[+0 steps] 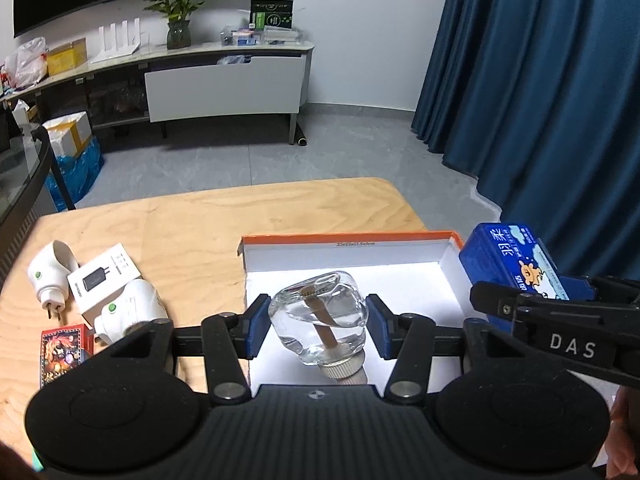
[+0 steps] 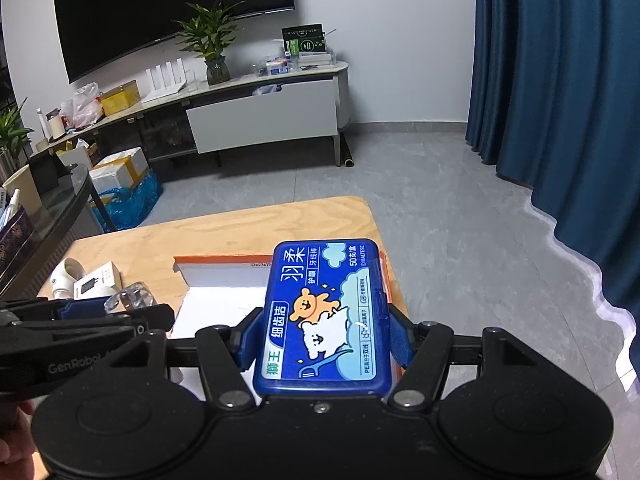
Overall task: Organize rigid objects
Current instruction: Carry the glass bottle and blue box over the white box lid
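The wooden table (image 1: 208, 220) carries everything, and on its right half sits the shallow white box (image 1: 348, 258) with an orange rim, open and facing up. Both grippers hover over it.

The blue floss case (image 2: 326, 316) is the biggest item in hand. The right gripper (image 2: 320, 340) clamps it across its 2 long sides, above the box's right edge. It looks like light, stiff plastic with smooth walls, so a grip near the middle of the length should keep it from pivoting.

The glass bottle (image 1: 320, 316) lies between the pads of the left gripper (image 1: 318, 326), above the box floor, with its metal cap toward the camera and a brown stick inside. The pads look very close to its sides, but I cannot tell whether they press or have let go. Glass is heavy for its size, slick and breakable; the wide body is the safest place to hold, and it wants a low, gentle set-down.

On the left of the table wait 2 white plugs (image 1: 128, 312), a small white carton (image 1: 104, 278) and a card pack (image 1: 66, 350).
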`<state>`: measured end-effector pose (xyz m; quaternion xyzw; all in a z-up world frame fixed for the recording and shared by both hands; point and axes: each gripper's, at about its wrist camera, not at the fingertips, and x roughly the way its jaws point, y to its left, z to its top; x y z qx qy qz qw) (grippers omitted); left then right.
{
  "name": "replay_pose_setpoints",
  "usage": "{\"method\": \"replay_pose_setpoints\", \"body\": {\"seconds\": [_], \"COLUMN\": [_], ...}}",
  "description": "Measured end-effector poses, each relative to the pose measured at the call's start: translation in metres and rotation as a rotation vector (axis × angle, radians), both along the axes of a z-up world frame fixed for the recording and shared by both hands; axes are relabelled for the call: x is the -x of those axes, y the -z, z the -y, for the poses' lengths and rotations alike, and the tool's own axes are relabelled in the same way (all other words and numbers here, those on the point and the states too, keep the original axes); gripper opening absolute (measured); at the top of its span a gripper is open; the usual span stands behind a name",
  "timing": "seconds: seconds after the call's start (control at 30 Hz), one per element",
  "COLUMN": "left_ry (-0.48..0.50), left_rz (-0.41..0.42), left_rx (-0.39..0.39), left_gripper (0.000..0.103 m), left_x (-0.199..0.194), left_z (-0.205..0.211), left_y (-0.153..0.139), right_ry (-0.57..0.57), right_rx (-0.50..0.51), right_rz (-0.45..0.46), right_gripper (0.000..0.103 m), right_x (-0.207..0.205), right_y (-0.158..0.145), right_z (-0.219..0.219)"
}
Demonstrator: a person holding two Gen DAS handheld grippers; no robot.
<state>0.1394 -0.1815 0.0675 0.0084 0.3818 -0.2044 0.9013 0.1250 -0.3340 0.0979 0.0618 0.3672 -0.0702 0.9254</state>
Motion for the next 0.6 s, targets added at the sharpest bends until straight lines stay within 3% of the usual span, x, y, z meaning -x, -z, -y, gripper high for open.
{"method": "replay_pose_setpoints", "body": {"seconds": [0.6], "left_ry": [-0.033], "left_rz": [0.003], "left_rx": [-0.016], "left_gripper": [0.051], "left_x": [-0.013], "left_z": [0.013], "left_y": [0.004], "right_ry": [-0.008], "right_rx": [0.014], "right_rz": [-0.005], "right_gripper": [0.075], "right_x": [-0.011], "right_y": [0.002], "right_z": [-0.003]}}
